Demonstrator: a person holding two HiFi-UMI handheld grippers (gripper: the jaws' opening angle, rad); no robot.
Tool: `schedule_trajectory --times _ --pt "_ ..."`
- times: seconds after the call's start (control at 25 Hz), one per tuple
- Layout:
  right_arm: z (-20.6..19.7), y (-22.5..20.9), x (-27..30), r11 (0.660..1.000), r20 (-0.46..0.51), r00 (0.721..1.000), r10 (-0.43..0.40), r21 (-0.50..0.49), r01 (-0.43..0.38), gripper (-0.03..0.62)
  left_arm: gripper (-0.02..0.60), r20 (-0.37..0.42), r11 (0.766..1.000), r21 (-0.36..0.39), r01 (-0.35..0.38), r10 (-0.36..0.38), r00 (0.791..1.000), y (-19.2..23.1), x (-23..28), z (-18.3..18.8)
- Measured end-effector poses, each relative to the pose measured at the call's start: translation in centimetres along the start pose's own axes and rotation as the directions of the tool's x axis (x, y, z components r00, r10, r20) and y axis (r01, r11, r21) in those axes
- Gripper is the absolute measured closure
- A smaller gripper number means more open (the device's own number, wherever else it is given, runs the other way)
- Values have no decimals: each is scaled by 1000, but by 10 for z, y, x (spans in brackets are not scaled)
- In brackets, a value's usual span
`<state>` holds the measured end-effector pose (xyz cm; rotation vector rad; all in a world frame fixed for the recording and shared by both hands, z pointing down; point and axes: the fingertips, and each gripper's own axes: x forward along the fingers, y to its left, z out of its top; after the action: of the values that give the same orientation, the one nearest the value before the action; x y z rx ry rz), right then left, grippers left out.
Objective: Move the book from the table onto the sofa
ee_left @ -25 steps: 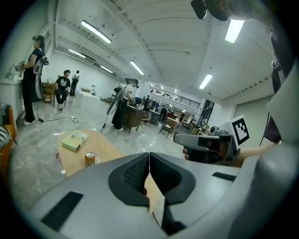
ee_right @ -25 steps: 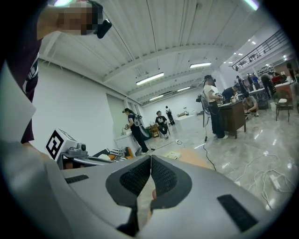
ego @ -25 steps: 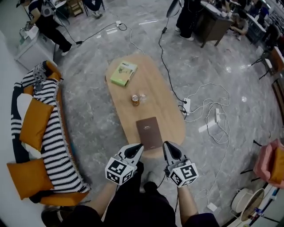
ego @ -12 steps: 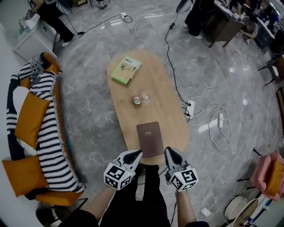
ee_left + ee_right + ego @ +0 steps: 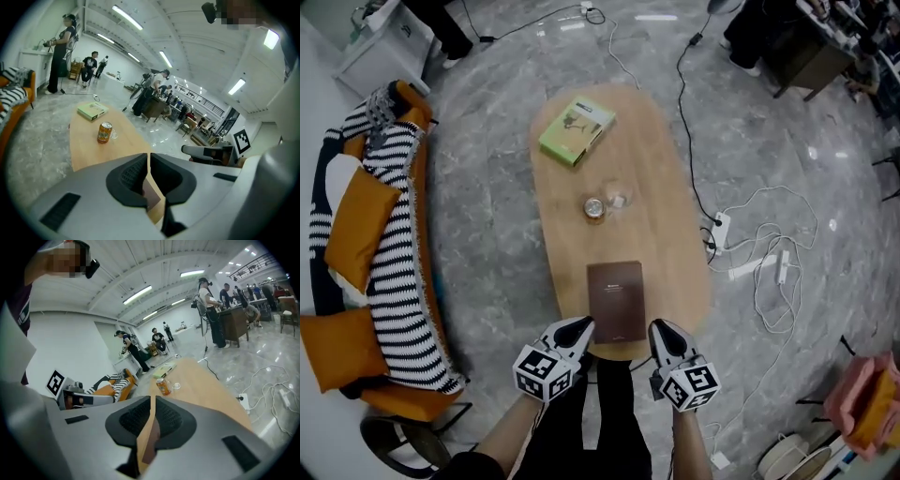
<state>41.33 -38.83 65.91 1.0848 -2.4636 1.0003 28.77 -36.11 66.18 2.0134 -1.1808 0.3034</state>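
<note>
Grey marble floor; oval wooden table (image 5: 572, 234) at centre. Brown book (image 5: 615, 301) lies flat at table's 6 o'clock end. Striped sofa (image 5: 397, 272) at table's 9 o'clock. Can (image 5: 594, 208) mid-table. Left gripper (image 5: 579, 326) at book's 7 o'clock, jaws together, empty. Right gripper (image 5: 659, 330) at book's 5 o'clock, jaws together, empty.

The brown book (image 5: 615, 301) is lying flat at the oval table's (image 5: 661, 187) near end, while the left gripper (image 5: 581, 325) and right gripper (image 5: 659, 328) are hovering just beside it, jaws together.
</note>
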Motion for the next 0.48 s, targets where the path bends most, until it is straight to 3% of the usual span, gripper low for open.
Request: schedule_trajectory --times 0.16,0.28,0.48 --pt "-31 -29 28 998 -71 997 36 58 -32 559 558 -31 996 -79 -33 31 999 27 31 -27" --pt "-61 -51 54 992 -130 989 68 113 -53 510 480 -65 988 -143 -50 41 997 48 56 -53" --pt "-114 -87 92 983 -214 973 87 178 -49 462 427 -120 965 -251 -74 45 992 85 91 -106"
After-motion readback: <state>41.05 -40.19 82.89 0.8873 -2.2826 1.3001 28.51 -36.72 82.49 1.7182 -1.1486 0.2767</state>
